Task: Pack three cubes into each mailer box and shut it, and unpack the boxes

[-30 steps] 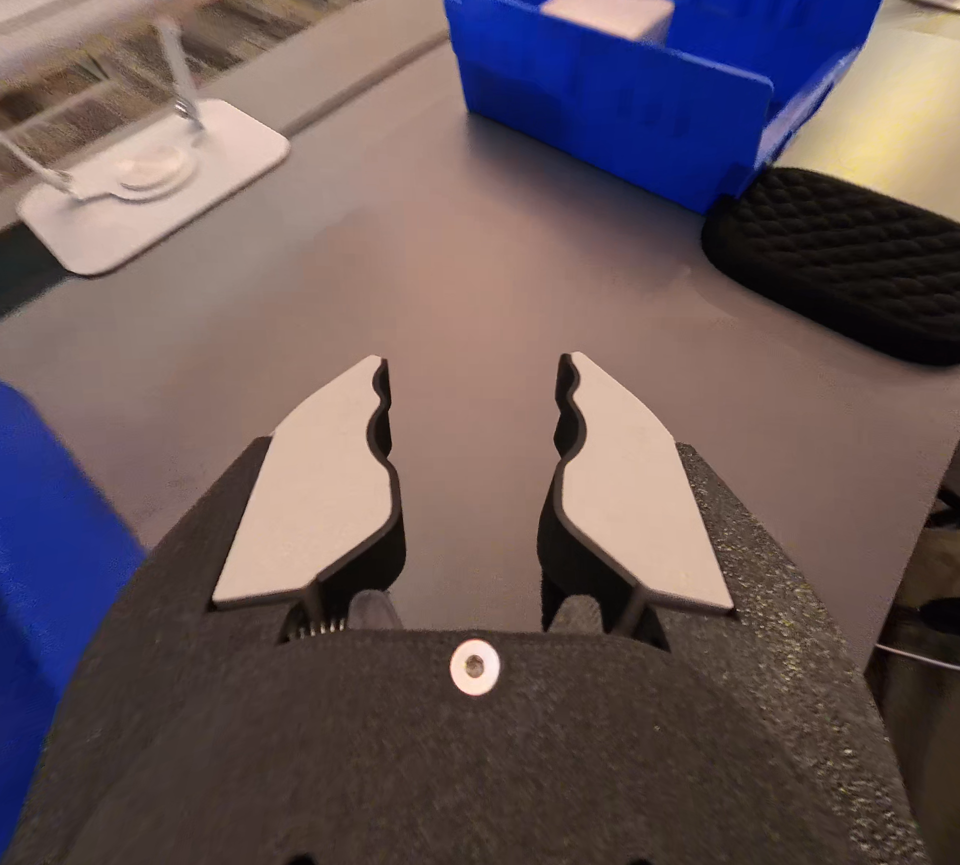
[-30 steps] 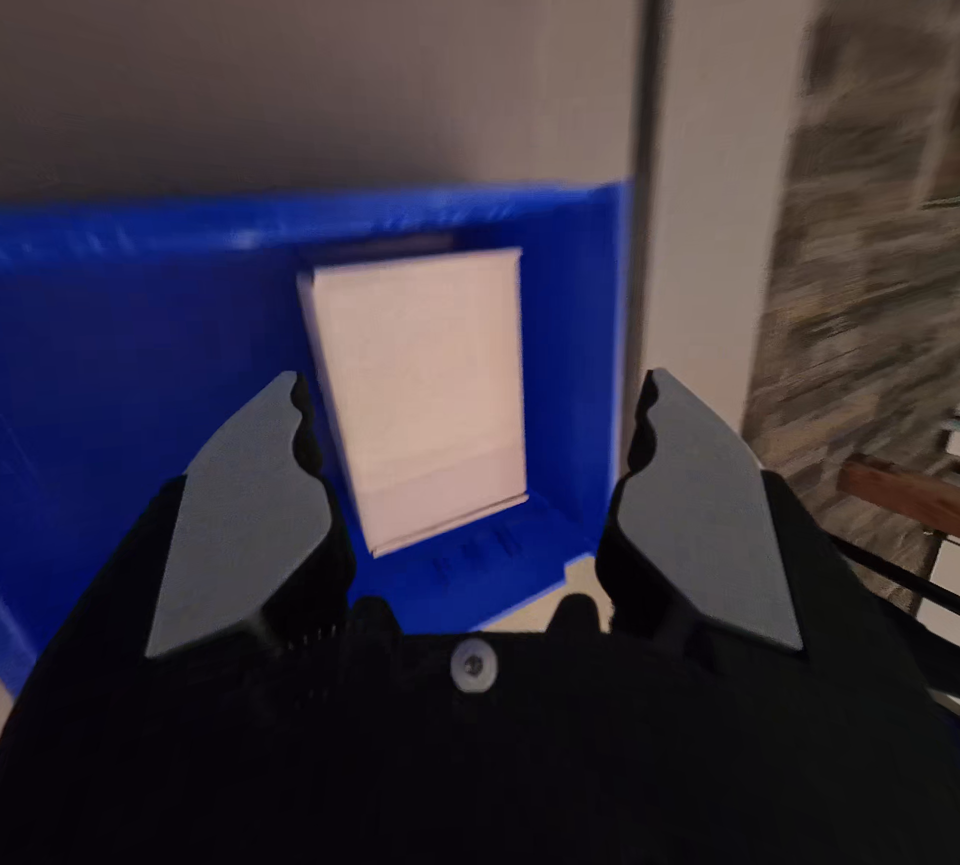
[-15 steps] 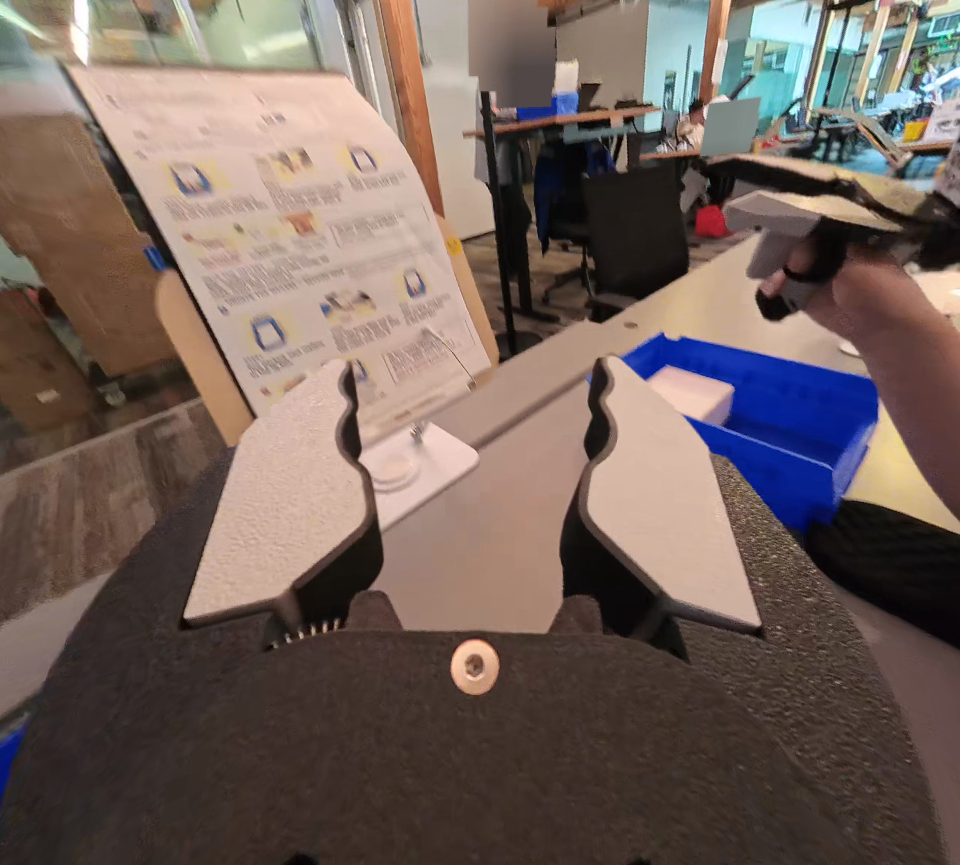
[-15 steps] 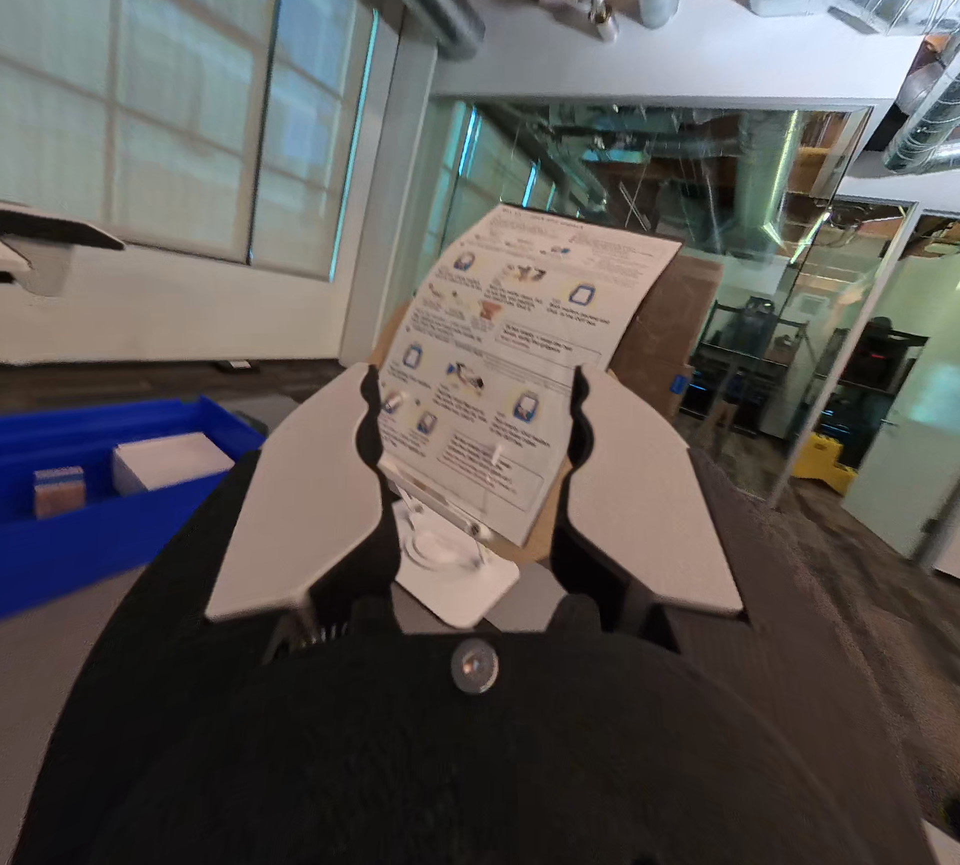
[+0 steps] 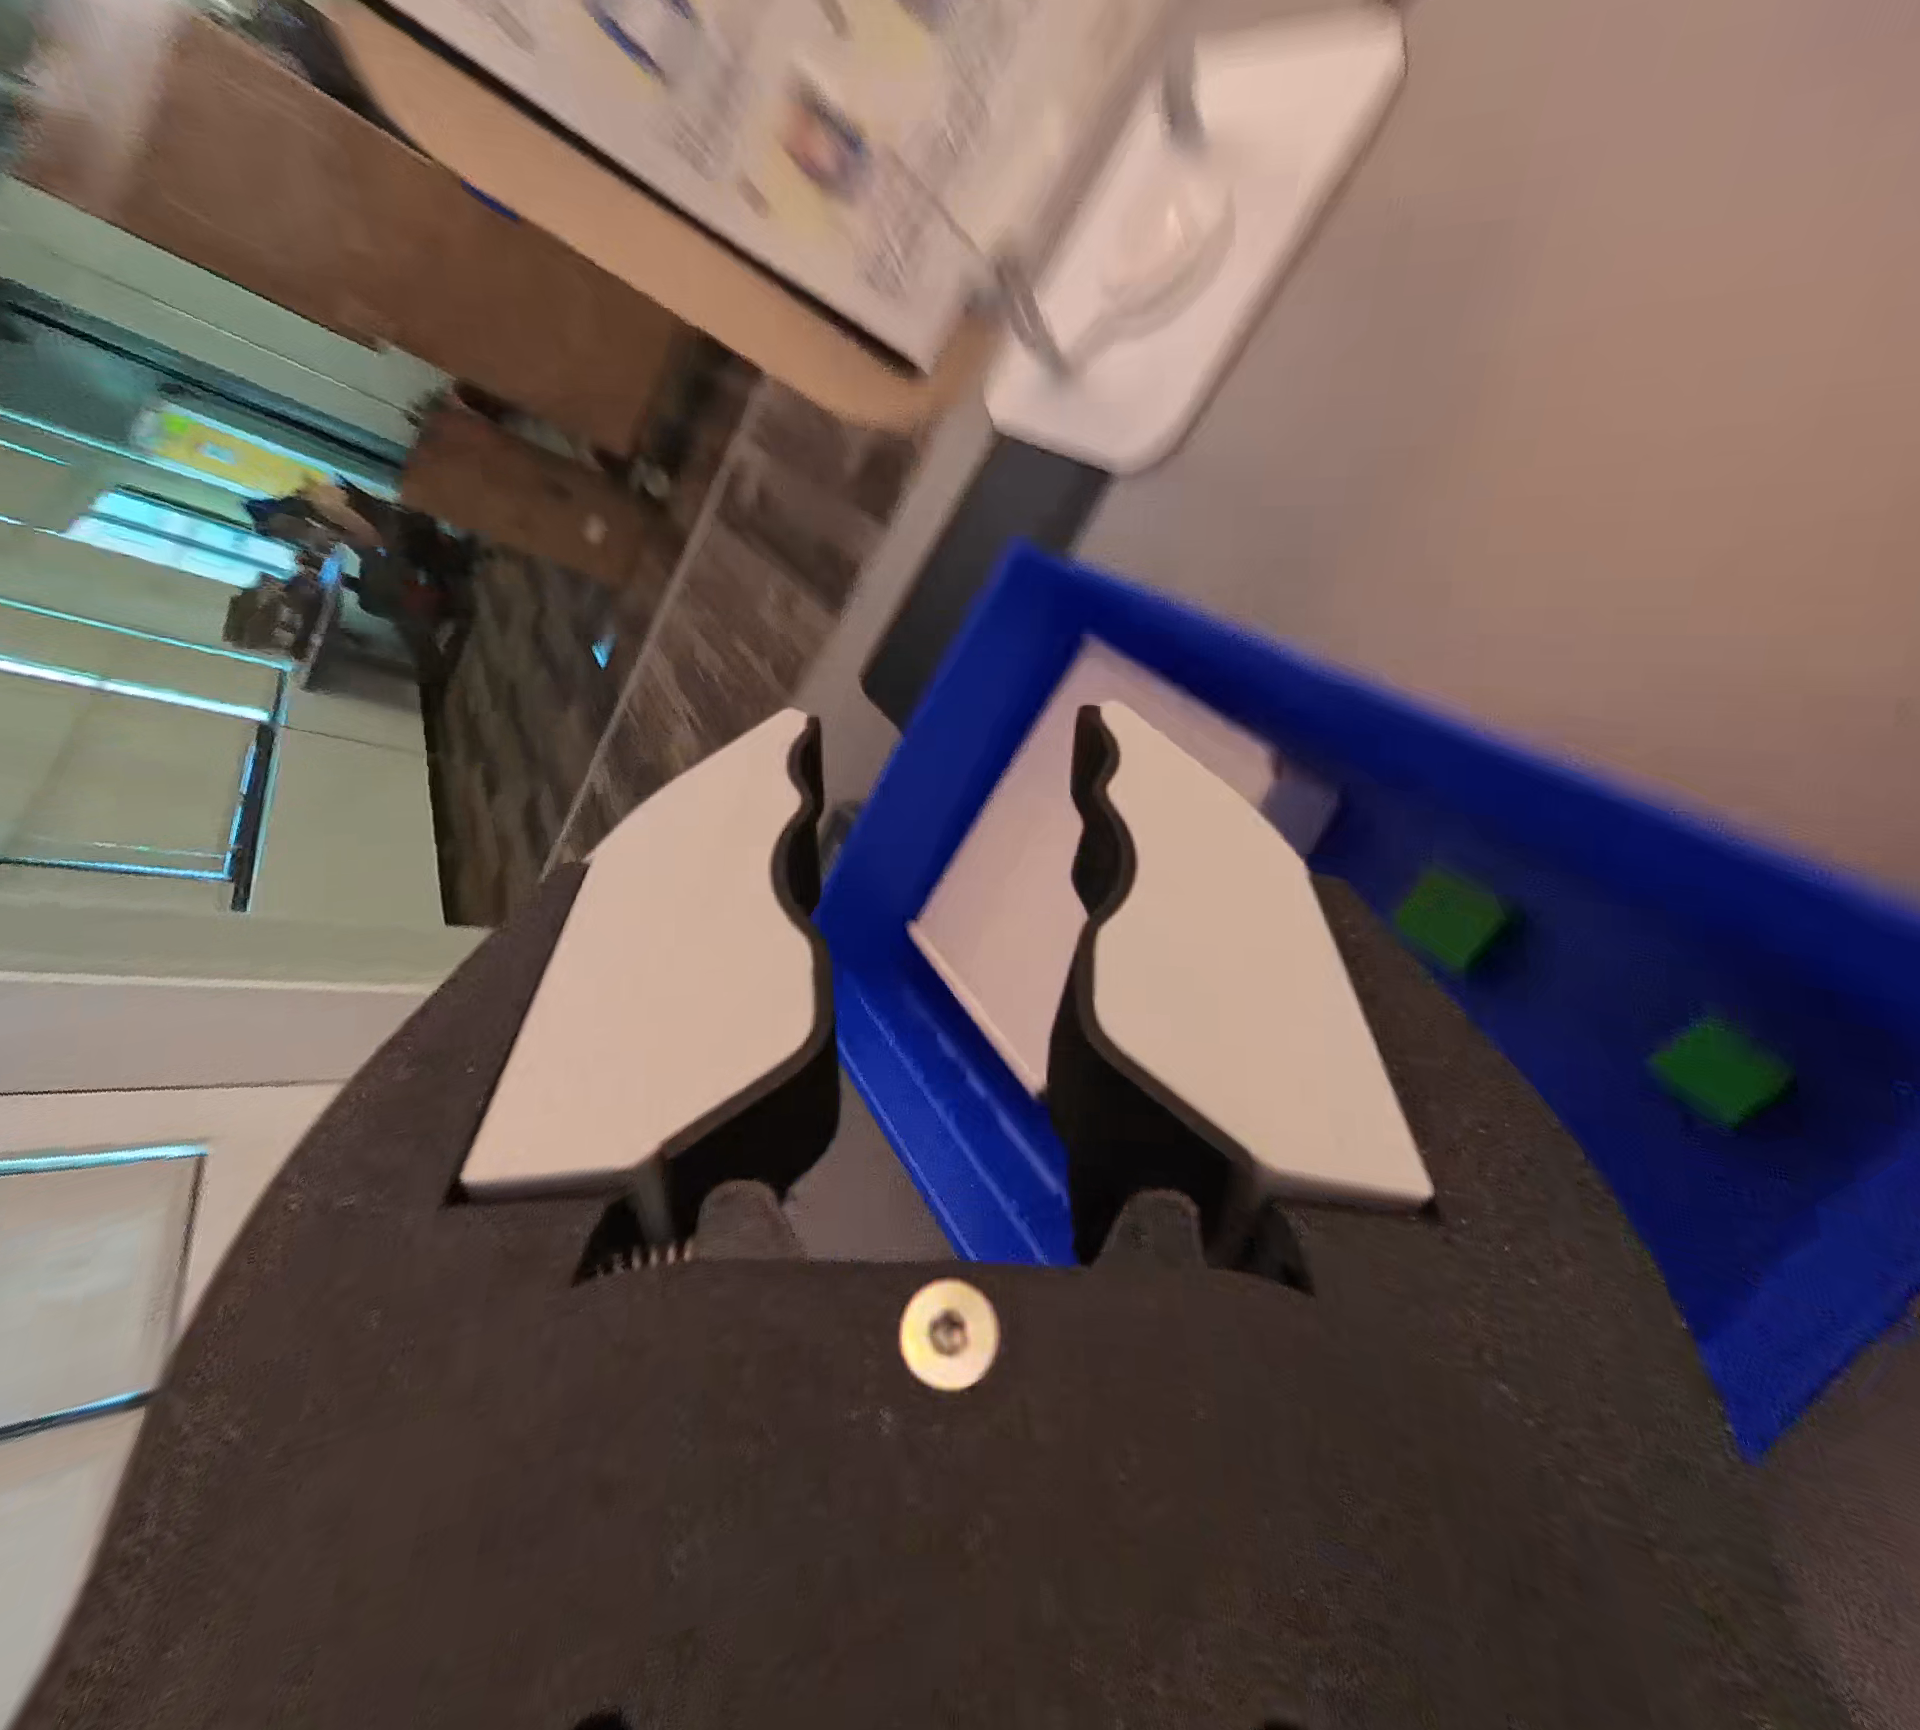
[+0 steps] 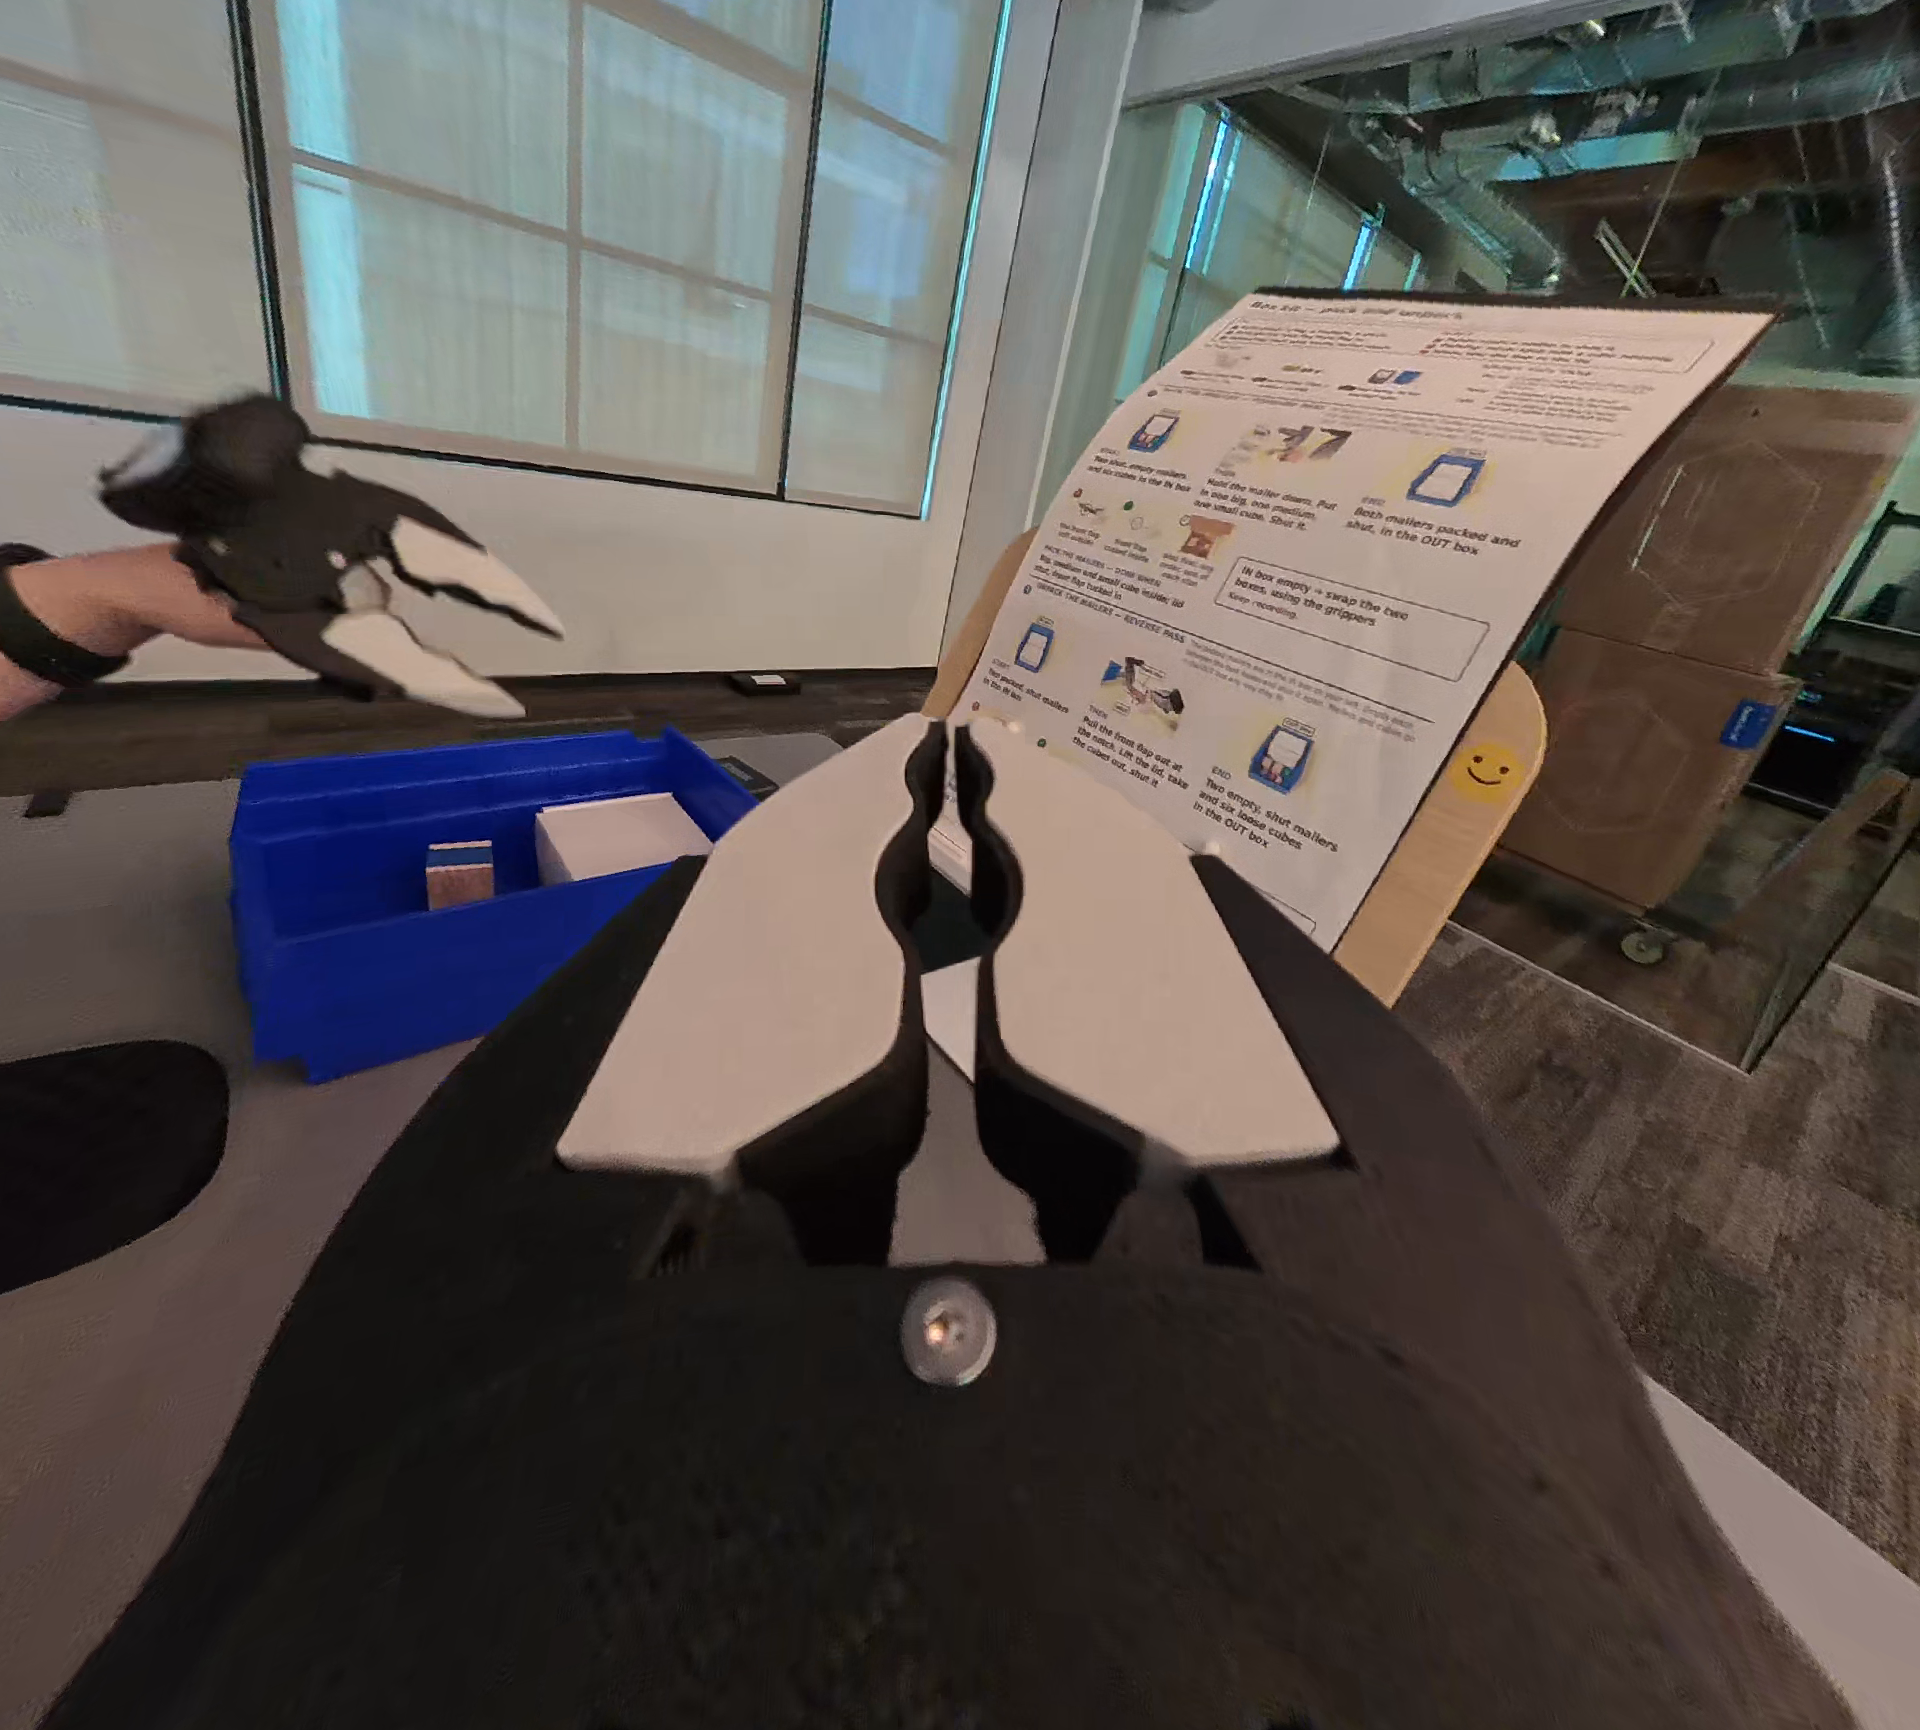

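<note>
Left wrist view shows a white mailer [image 5: 1039, 859] lying flat in the near corner of a blue bin [image 5: 1621, 859], with two green cubes [image 5: 1455, 918] on the bin floor farther along, apart from it and from each other. I hold my left gripper [image 5: 943, 724] above that corner with its jaws parted about a mailer edge's width and nothing between them; the picture is tilted and blurred, so I cannot tell whether the mailer's flap is tucked. Right wrist view shows the same bin from the side, with a mailer and a small brownish cube [image 6: 458, 872] beside it. My right gripper [image 6: 948, 733] is nearly closed, only a thin slit between the tips, empty, raised and pointed at the instruction sheet [image 6: 1320, 579] on its stand, well away from the bin. As I judge it, the step is taking the mailer out. To do it well I should level the left gripper first, come down over the mailer's free long edge clear of the bin wall, close firmly on the cardboard, and lift straight up to the table [image 6: 94, 911].
</note>
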`<state>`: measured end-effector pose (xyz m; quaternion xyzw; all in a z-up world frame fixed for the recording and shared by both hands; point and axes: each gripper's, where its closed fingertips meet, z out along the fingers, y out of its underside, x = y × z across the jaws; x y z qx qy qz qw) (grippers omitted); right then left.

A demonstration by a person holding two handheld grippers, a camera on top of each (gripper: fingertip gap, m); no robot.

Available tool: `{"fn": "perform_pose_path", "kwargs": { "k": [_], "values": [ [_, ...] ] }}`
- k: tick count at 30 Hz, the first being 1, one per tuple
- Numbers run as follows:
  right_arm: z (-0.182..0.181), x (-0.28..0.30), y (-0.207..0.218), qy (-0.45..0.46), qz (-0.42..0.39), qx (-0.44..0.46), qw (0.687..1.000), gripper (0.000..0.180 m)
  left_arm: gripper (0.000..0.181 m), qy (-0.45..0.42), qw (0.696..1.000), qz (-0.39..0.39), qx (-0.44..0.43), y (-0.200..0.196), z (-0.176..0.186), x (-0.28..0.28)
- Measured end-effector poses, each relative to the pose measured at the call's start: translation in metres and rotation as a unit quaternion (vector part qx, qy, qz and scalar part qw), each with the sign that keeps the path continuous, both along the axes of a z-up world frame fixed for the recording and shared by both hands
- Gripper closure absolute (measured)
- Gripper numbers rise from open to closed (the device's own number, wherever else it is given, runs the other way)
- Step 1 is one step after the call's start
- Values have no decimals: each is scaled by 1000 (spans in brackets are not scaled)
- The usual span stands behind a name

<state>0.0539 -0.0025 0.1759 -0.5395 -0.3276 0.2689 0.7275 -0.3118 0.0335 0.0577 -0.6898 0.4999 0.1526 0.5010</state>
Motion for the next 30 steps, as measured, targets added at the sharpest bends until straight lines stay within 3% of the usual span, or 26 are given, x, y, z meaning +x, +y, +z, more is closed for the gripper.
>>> {"fn": "perform_pose_path", "kwargs": {
  "k": [4,10,16,30],
  "values": [
    [-10,-5,6,-58,-42,6,997,165,128,140,987,19,-75,24,-83,-32],
    [-11,-4,9,-77,-89,29,993,157,99,260,956,34,-131,43,-145,-59],
    [-12,2,13,-80,-102,24,991,155,86,288,946,39,-141,54,-170,-66],
    [-18,-4,14,-94,-95,14,991,153,102,290,937,9,-193,56,-179,-56]
  ]
}}
